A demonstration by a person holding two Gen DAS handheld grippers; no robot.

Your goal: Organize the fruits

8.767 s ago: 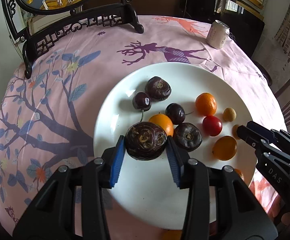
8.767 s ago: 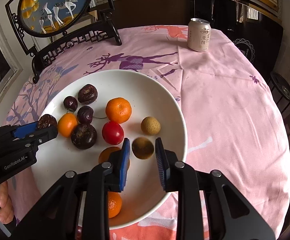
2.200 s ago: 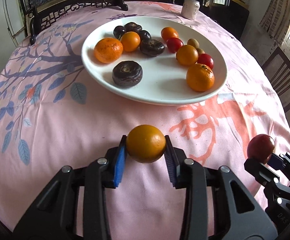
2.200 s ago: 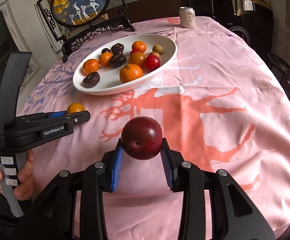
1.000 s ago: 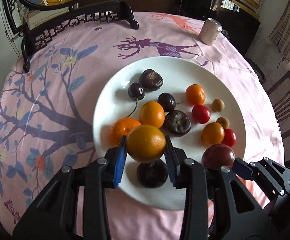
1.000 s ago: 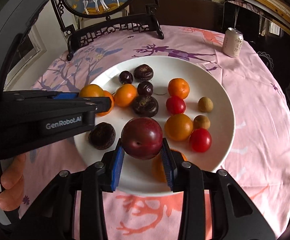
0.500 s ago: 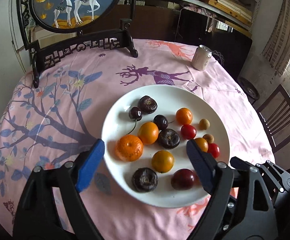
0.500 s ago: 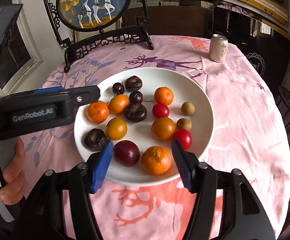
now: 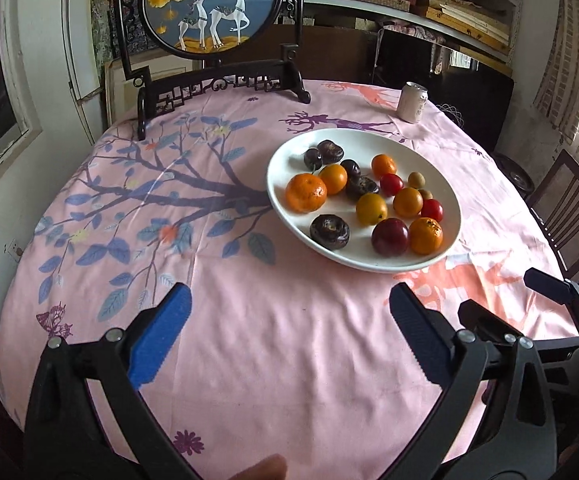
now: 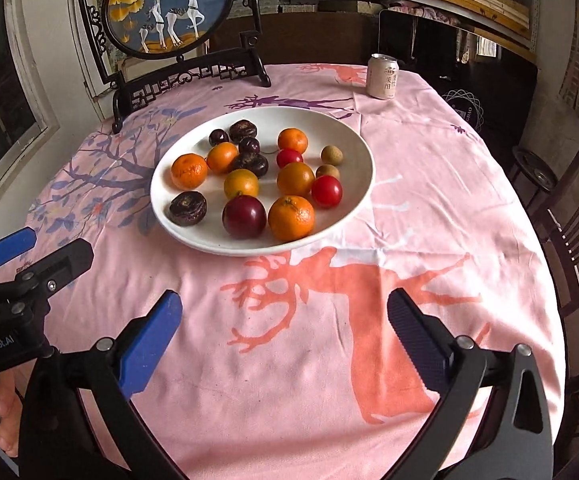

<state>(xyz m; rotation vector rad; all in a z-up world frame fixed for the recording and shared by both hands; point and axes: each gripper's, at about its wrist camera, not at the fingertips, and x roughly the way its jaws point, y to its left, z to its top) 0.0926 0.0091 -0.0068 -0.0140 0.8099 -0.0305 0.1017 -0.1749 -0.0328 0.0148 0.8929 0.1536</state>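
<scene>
My left gripper [image 9: 289, 336] is opening, nothing between its jaws; my right gripper [image 10: 283, 330] is opening too, also empty. The round white ceramic plate [image 10: 353, 184] with all the fruits lies ahead, right of the left jaws and slightly left of the right jaws, which seem nearer.

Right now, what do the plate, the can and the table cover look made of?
Plate: looks like glazed white ceramic, smooth with soft highlights on the rim. Can: likely aluminium, with a metal top rim and printed pale wrap. Table cover: thin printed pink fabric, matte, with creases and fold lines.
</scene>
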